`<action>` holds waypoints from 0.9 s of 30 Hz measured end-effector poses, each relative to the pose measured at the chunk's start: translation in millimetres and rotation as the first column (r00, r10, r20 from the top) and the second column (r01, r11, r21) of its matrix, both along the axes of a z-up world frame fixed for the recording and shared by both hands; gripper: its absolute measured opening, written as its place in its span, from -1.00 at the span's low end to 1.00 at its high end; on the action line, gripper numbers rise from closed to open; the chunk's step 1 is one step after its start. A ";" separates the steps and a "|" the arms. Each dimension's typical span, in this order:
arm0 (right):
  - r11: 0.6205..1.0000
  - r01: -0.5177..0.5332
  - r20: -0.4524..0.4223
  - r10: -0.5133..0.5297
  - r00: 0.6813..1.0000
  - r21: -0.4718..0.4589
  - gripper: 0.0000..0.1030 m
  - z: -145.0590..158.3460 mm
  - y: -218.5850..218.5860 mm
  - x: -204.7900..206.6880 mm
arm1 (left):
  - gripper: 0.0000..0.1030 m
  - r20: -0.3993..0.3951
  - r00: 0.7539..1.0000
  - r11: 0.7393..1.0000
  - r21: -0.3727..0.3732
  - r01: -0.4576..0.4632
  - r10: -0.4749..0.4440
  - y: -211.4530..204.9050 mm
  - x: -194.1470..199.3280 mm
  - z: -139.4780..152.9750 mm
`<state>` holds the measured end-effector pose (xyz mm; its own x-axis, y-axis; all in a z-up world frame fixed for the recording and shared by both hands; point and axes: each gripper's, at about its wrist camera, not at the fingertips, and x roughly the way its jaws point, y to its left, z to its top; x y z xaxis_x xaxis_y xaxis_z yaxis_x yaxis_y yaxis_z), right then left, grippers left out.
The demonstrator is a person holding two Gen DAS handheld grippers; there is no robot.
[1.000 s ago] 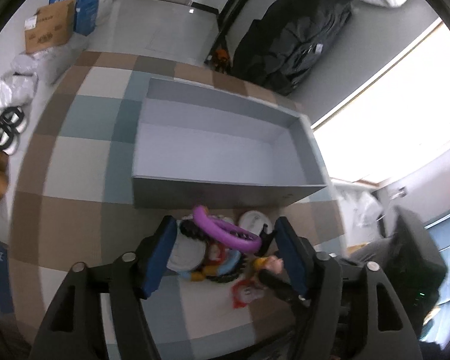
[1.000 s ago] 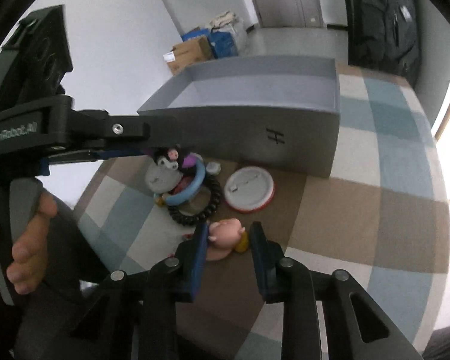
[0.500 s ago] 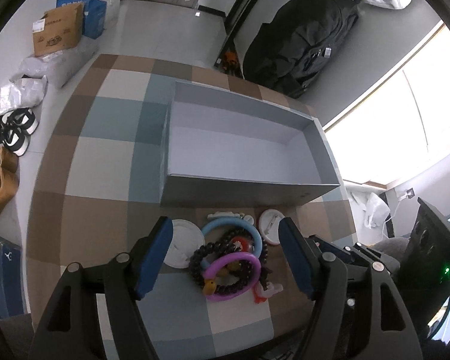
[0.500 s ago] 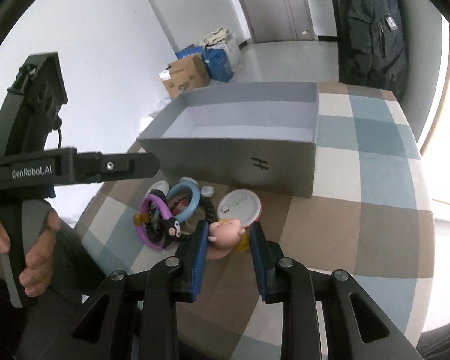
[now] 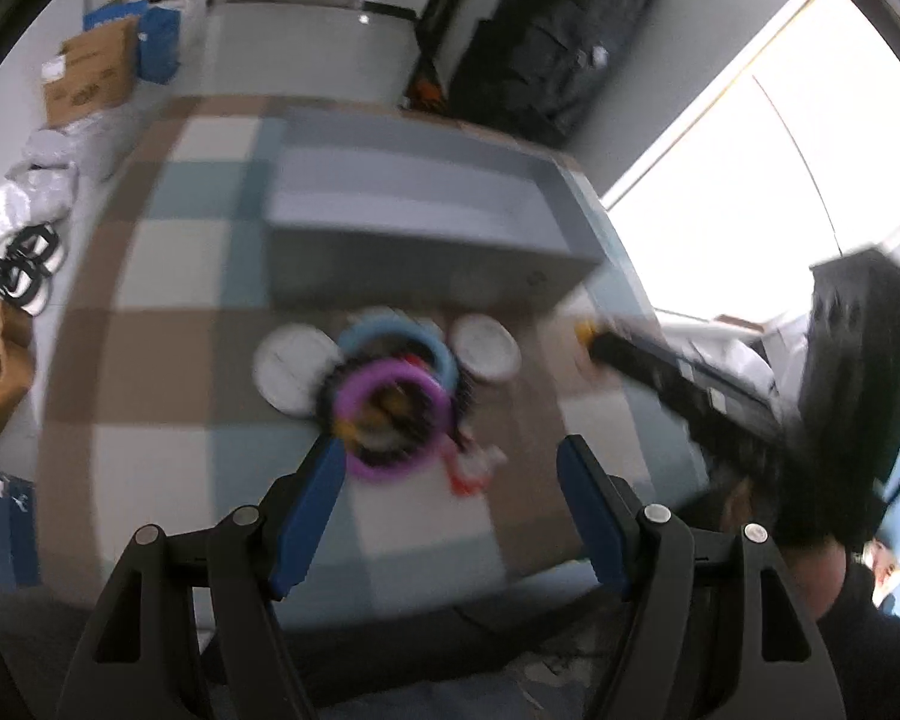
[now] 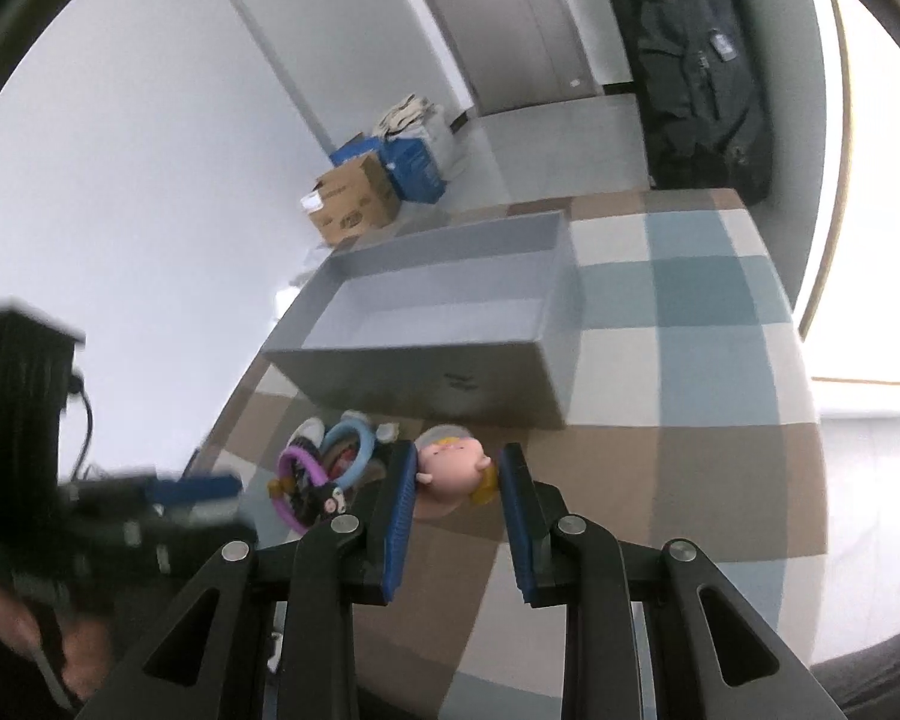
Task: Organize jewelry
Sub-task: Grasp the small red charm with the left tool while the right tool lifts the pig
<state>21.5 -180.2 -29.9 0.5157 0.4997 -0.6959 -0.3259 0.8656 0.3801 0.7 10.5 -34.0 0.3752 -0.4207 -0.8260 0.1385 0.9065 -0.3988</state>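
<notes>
A grey open box (image 5: 414, 222) (image 6: 444, 312) stands on the checked table. In front of it lies a pile of jewelry: a purple ring (image 5: 390, 420) (image 6: 297, 480), a light blue ring (image 5: 396, 336) (image 6: 354, 450), black beads and two white round badges (image 5: 288, 366) (image 5: 486, 345). My left gripper (image 5: 450, 468) is open and empty above the near side of the pile. My right gripper (image 6: 457, 474) is shut on a pink pig figure (image 6: 450, 471) and holds it above the table, short of the box's near wall. The left view is blurred.
Cardboard and blue boxes (image 6: 366, 192) sit on the floor at the back, beside a black bag (image 5: 546, 42). Shoes (image 5: 12, 264) lie on the floor at the left. The checked table (image 6: 690, 420) extends to the right of the box.
My right gripper has lifted the pig figure off the table and up toward the box. My left gripper has pulled back and up from the pile, still open.
</notes>
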 end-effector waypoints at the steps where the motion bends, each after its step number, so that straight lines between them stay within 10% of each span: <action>1: 1.000 0.010 0.001 -0.010 1.000 0.004 -0.48 0.9 -2.8 0.7 | 0.33 -0.015 1.000 1.000 0.004 0.018 -0.018 -6.4 -1.9 -4.1; 11: 0.998 0.053 0.008 -0.054 0.999 0.042 -0.48 7.4 -19.6 -0.3 | 0.30 -0.043 0.999 0.993 0.118 0.019 -0.014 -40.9 6.4 -30.0; 21: 0.994 0.092 0.001 -0.092 0.996 0.064 -0.48 7.9 -33.7 -3.7 | -0.70 -0.022 1.000 0.982 0.186 0.016 -0.012 -63.7 19.0 -37.6; 27: 0.992 0.103 0.002 -0.103 0.995 0.071 -0.48 9.0 -38.1 -6.0 | -0.72 -0.010 0.999 0.985 0.166 0.045 -0.044 -76.7 16.9 -34.7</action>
